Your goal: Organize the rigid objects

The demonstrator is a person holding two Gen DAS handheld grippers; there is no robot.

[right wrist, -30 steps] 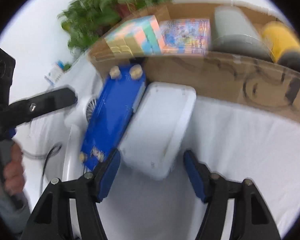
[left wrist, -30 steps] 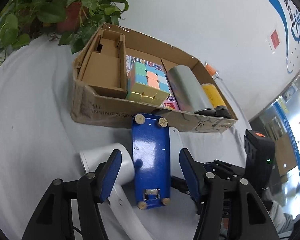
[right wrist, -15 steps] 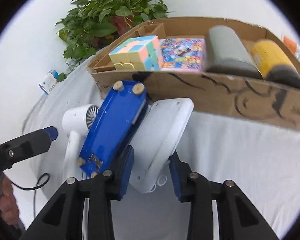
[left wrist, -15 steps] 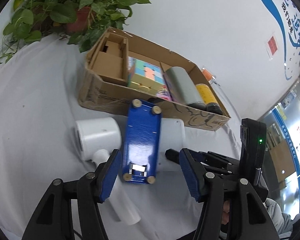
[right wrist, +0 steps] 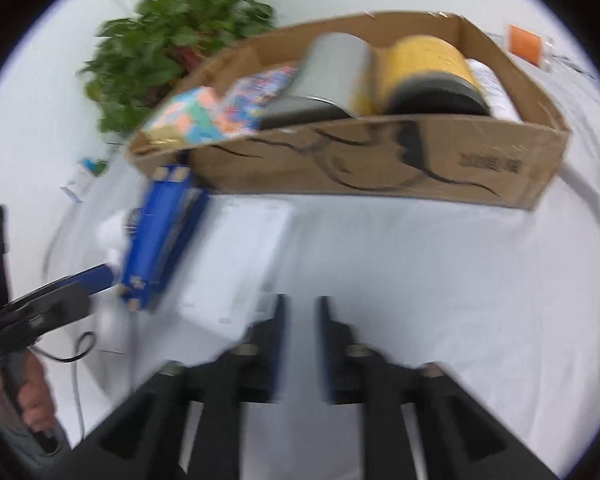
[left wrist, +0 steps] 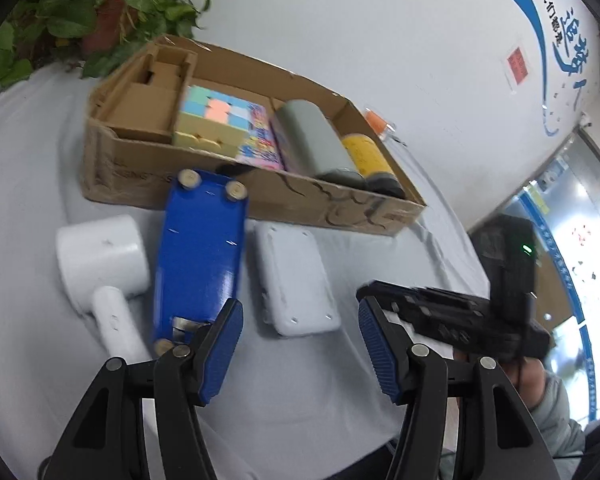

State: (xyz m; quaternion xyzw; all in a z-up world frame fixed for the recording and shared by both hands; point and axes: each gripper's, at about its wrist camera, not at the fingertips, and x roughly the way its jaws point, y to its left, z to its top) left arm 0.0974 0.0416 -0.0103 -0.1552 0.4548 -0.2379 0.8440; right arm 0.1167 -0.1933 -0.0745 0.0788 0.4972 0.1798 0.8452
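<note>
Left wrist view shows the left gripper (left wrist: 300,344) with its fingers wide apart, holding nothing, above the worktop (left wrist: 300,392). Just beyond lie a white case (left wrist: 294,278), a blue block (left wrist: 200,256) and a white hair dryer (left wrist: 100,264). Further stands the cardboard box (left wrist: 260,196). The right gripper (right wrist: 302,350) has its fingers nearly together, empty.

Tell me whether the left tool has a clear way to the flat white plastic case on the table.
Probably yes. The left tool is open, and the flat white plastic case lies just ahead between its fingers, uncovered. The blue stapler sits close beside it.
</note>
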